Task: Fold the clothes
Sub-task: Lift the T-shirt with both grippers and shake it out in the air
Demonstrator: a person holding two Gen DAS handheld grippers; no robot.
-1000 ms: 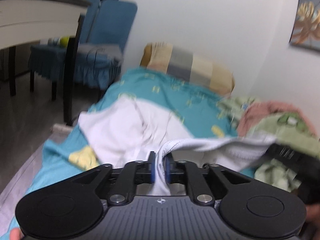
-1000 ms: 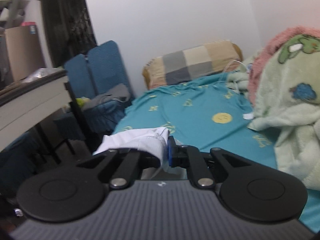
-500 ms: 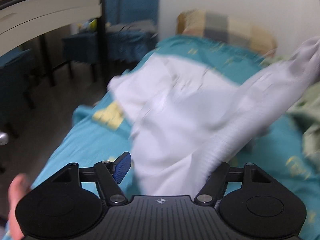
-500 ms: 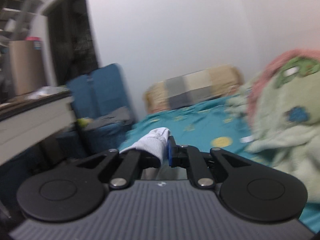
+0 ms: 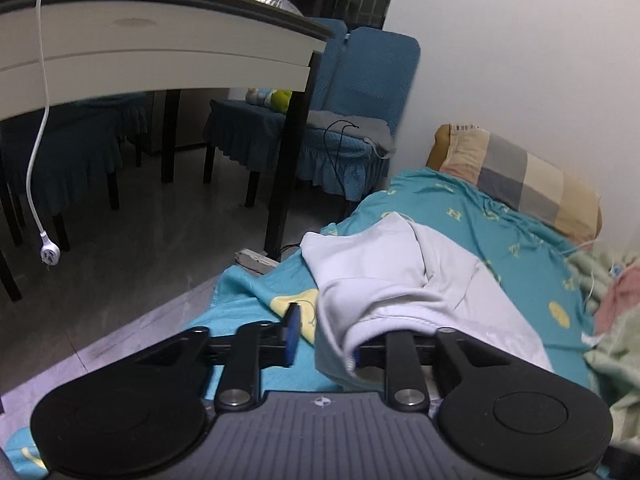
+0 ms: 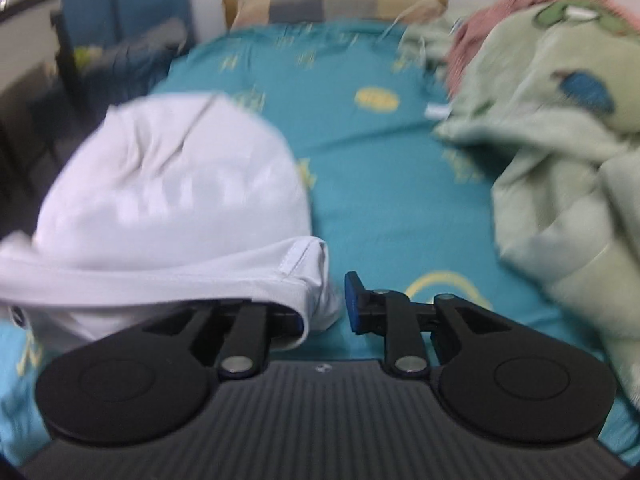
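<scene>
A white garment lies bunched on the teal bed sheet. In the left wrist view my left gripper is open; the garment's hem drapes over its right finger and hides the pad, the left finger's blue pad is bare. In the right wrist view the garment lies at the left, blurred. My right gripper is open; the hem hangs over its left finger, and the right finger's blue pad stands free.
A checked pillow lies at the bed's head against the wall. A green and pink blanket is heaped on the bed's right side. A white table, blue-covered chairs and a dangling power cord stand left of the bed.
Both grippers were shut on the white garment a second ago; both have opened and let it drop onto the bed. The right gripper has come down low over the sheet.
</scene>
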